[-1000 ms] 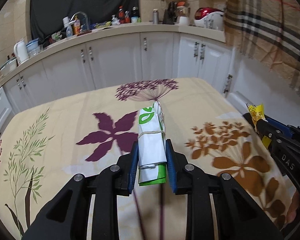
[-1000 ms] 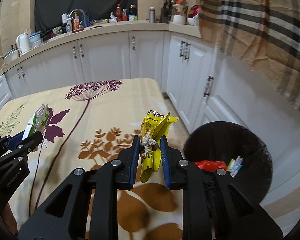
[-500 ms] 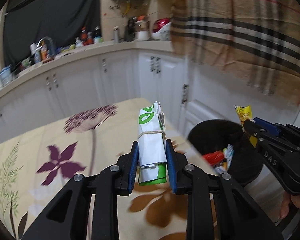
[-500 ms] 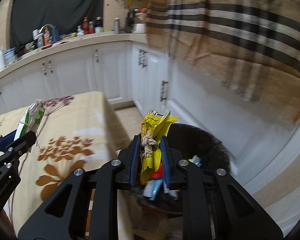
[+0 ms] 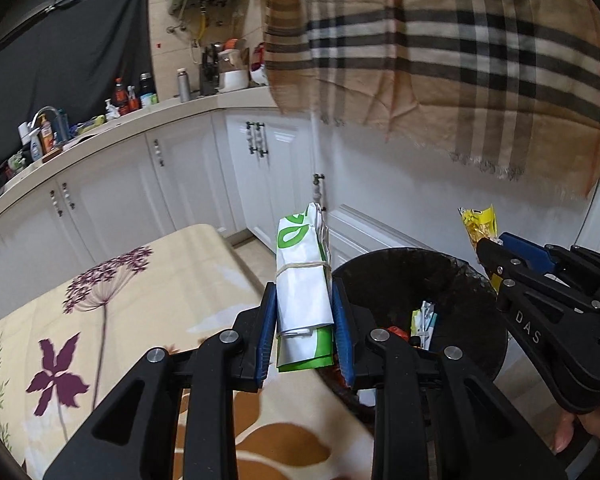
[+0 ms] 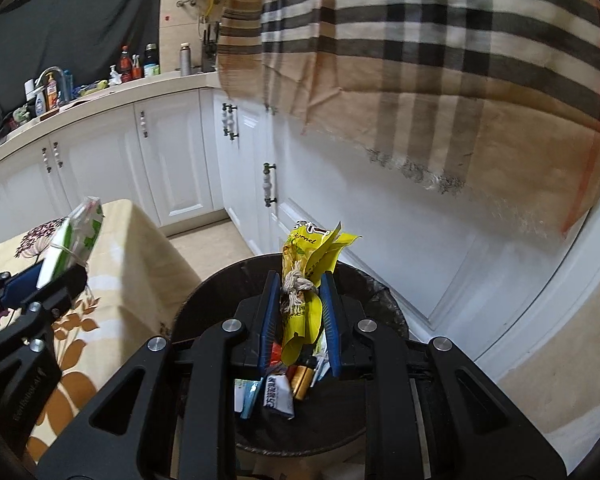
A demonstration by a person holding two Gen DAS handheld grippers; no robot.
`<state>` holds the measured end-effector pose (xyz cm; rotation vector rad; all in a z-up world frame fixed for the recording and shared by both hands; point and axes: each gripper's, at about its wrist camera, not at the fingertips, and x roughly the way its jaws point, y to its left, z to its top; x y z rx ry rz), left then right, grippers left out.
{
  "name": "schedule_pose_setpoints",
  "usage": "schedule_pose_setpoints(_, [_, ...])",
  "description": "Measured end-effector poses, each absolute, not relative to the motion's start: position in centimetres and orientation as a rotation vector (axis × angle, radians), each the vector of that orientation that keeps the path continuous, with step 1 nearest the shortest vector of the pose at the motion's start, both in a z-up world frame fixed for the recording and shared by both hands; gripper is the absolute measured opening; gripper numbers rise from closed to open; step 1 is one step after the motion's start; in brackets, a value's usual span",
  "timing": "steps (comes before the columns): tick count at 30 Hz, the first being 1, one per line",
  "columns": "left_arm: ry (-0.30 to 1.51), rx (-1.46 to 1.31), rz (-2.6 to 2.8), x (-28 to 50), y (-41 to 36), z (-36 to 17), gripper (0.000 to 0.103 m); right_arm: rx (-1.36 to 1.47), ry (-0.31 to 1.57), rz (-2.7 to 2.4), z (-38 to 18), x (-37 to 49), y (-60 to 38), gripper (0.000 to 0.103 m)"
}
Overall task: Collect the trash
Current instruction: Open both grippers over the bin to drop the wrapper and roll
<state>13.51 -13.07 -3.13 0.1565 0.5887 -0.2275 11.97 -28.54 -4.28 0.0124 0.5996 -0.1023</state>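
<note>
Right wrist view looks down into a round black trash bin (image 6: 204, 300) that stands on the floor between the table corner and the white cabinets. Inside it lie several small wrappers (image 6: 278, 394): a white one with print, a blue and white one, something orange and a red piece. The right gripper (image 6: 298, 308) hangs directly over the bin opening, its blue pads closed on a crumpled yellow snack wrapper (image 6: 306, 280) tied with a string knot.

From the left wrist view, the left gripper (image 5: 305, 322) is clamped on a folded white and green package (image 5: 302, 276) bound with a rubber band. This package stands upright between the pads, above the edge of the floral tablecloth (image 5: 112, 304), just beside the bin rim (image 5: 404, 254).

Compared with half a second ago, both grippers have moved further toward the bin: the right one is now over its middle instead of its near rim, and the left one has come from above the table to its edge. Both holds are unchanged.
</note>
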Motion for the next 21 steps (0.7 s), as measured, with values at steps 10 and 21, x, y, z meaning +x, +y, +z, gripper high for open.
schedule_pose_setpoints(10, [0.618, 0.192, -0.253, 16.1, -16.0, -4.7, 0.028, 0.044, 0.625, -0.127, -6.0, 13.8, -30.4, 0.021])
schedule_pose_setpoints(21, [0.632, 0.204, -0.259, 18.1, -17.6, -5.3, 0.055, 0.068, 0.645, -0.169, -7.5, 15.0, -31.9, 0.031])
